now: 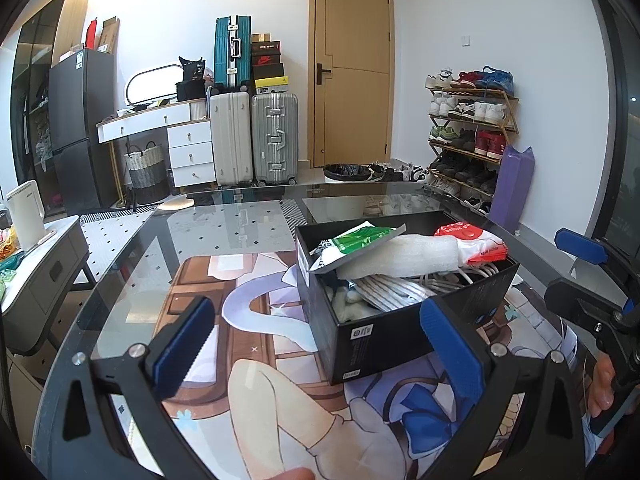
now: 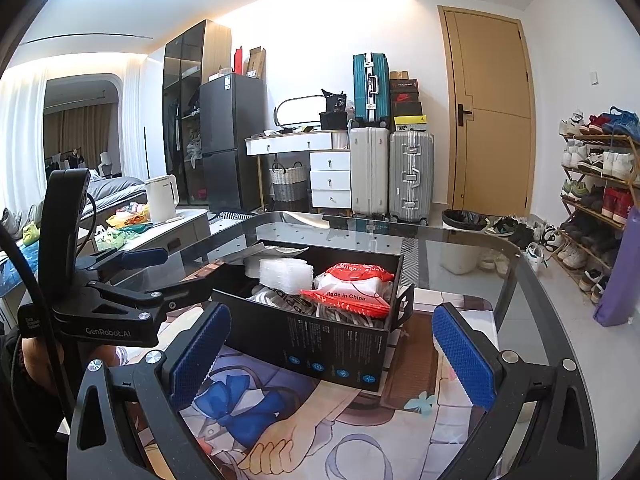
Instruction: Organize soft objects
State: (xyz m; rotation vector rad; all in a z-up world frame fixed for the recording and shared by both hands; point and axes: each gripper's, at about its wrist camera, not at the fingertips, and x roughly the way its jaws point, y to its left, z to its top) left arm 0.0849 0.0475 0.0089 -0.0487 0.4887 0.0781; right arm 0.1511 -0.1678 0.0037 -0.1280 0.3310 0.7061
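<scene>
Box first: the black rectangular cardboard box (image 1: 400, 320) sits open on the glass-topped table (image 1: 240, 220) over an anime-print mat (image 1: 280, 400), stuffed with a red-and-white wipes pack (image 2: 352, 286), a green-and-white soft pack (image 1: 356, 240), a white foam roll (image 1: 420, 254) and some white cables (image 1: 476, 270). Left gripper (image 1: 318, 354) has its blue-padded jaws wide apart, holding nothing, with the box just ahead and its near corner roughly between the tips, closer to the right pad. Right gripper (image 2: 330, 354) is spread wide too and empty, with the box's printed side straight ahead just past the tips, not touching either pad.
</scene>
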